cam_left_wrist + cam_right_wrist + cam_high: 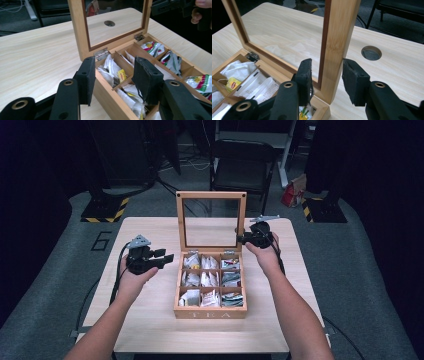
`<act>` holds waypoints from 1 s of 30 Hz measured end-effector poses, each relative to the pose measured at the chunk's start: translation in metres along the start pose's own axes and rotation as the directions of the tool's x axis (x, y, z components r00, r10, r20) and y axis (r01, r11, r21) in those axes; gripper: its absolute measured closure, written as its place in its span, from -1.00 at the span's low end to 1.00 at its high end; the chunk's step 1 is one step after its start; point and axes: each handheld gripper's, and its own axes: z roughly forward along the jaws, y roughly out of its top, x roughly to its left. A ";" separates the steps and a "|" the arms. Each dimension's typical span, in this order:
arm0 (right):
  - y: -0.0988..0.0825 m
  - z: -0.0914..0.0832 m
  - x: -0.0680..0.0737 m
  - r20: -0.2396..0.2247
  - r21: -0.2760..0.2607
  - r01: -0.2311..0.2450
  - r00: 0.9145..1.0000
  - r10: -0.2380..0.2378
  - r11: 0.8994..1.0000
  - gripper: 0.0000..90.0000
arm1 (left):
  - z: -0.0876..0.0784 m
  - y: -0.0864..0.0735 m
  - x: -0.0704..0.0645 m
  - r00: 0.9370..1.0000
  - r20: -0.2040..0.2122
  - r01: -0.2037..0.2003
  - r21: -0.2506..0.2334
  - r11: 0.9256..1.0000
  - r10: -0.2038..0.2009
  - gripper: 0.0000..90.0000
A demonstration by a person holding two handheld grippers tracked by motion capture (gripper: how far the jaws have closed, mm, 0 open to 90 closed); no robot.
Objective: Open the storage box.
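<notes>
A wooden tea box (210,312) sits mid-table with several compartments of tea bags (210,280). Its glass-paned lid (211,195) stands upright. My right gripper (241,239) is at the lid's right side. In the right gripper view, my right gripper (327,62) has its jaws astride the lid's upright frame bar (337,37): the right pad lies against the outer edge and the left pad sits by the glass side. My left gripper (167,256) hovers just left of the box. My left gripper (115,62) is open, with nothing gripped and the box wall (110,97) beyond its jaws.
The light wood table (150,320) has bare room on both sides of the box and a round cable hole (371,53) behind the lid. A black chair (242,165) stands beyond the far edge. Cables trail from both grippers off the table's near side.
</notes>
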 end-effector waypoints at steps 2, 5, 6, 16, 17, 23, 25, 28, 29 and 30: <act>-0.001 -0.003 0.000 -0.014 0.001 -0.004 1.000 0.004 1.000 0.32 | 0.001 0.000 0.001 1.000 0.009 0.010 0.002 1.000 -0.010 0.13; -0.003 -0.008 0.001 -0.020 -0.004 -0.004 1.000 0.003 1.000 0.32 | 0.001 -0.001 0.001 1.000 0.012 0.017 0.011 1.000 -0.017 0.10; -0.004 -0.009 0.002 -0.020 -0.005 -0.001 1.000 0.001 1.000 0.32 | 0.001 -0.001 0.001 1.000 0.008 0.013 0.011 1.000 -0.013 0.10; -0.008 -0.030 0.016 -0.050 -0.040 0.052 0.997 -0.054 0.998 0.24 | 0.000 0.000 -0.003 1.000 -0.006 -0.005 -0.002 1.000 0.005 0.12; -0.009 -0.031 0.018 -0.052 -0.042 0.056 0.997 -0.058 0.998 0.24 | -0.001 0.000 -0.003 1.000 -0.006 -0.008 0.001 1.000 0.008 0.12; -0.014 -0.043 0.030 -0.090 -0.046 0.084 0.992 -0.088 0.995 0.20 | -0.006 0.001 -0.007 1.000 -0.006 -0.025 -0.005 1.000 0.025 0.12; -0.016 -0.048 0.034 -0.099 -0.048 0.101 0.989 -0.106 0.994 0.19 | -0.006 0.000 -0.008 1.000 -0.002 -0.022 -0.013 1.000 0.022 0.12; -0.018 -0.055 0.039 -0.101 -0.055 0.110 0.988 -0.116 0.992 0.17 | -0.007 0.000 -0.010 0.999 -0.002 -0.039 0.000 0.999 0.039 0.15; -0.018 -0.056 0.041 -0.099 -0.053 0.111 0.988 -0.116 0.992 0.16 | -0.007 0.000 -0.011 0.999 -0.004 -0.044 0.000 0.999 0.044 0.16; -0.019 -0.058 0.043 -0.094 -0.055 0.118 0.988 -0.123 0.991 0.16 | -0.007 0.000 -0.012 0.999 -0.002 -0.042 0.001 0.999 0.042 0.18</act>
